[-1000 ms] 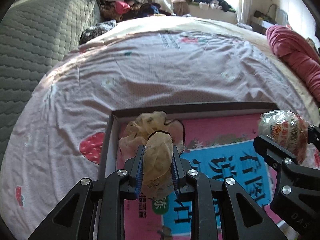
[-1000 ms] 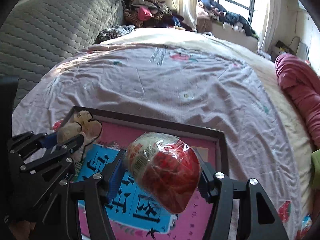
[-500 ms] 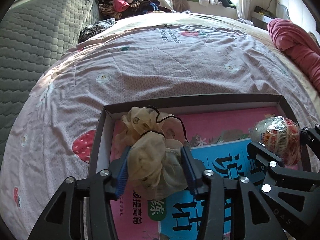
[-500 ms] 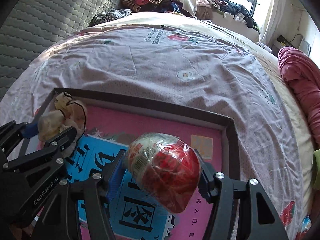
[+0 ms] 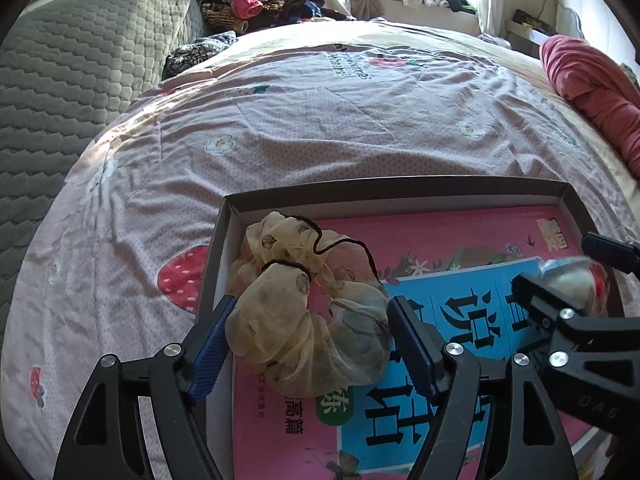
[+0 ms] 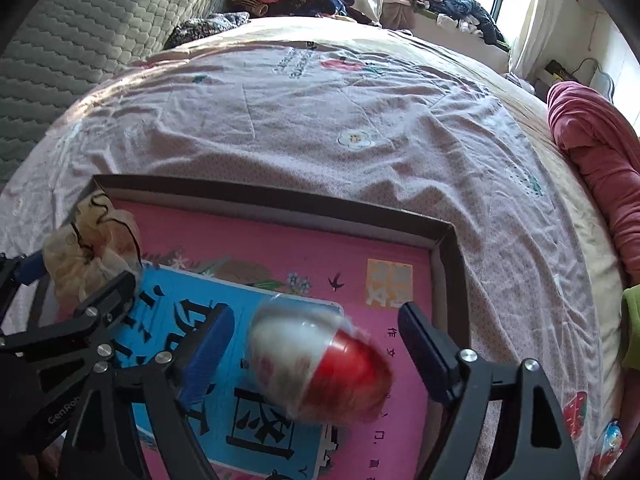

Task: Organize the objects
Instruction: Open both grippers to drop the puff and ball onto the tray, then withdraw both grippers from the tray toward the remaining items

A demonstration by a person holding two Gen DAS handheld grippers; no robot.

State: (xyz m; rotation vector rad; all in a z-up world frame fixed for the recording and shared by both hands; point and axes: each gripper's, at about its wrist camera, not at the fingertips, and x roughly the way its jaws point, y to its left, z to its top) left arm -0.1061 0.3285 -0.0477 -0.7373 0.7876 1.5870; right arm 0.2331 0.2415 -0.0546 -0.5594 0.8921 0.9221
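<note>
A dark shallow box (image 5: 400, 190) lies on the bed with a pink and blue book (image 5: 460, 240) inside. A cream scrunchie (image 5: 304, 320) lies in the box's left end, between the spread jaws of my left gripper (image 5: 310, 344), which is open. It also shows in the right wrist view (image 6: 88, 256). My right gripper (image 6: 316, 344) is open. A plastic-wrapped red and white snack (image 6: 320, 364) sits blurred between its jaws, apart from both, over the book (image 6: 280, 248). The snack (image 5: 572, 280) shows blurred in the left wrist view too.
The box (image 6: 280, 196) rests on a pink floral bedsheet (image 5: 340, 120). A grey quilted headboard (image 5: 72, 60) is at the left, a red blanket (image 5: 592, 88) at the right, a clothes pile (image 5: 260, 4) at the back. A green item (image 6: 632, 320) lies at the right edge.
Both grippers have opened. The left one let go of the scrunchie, which spread out in the box. The right one let go of the snack, now blurred between its jaws.
</note>
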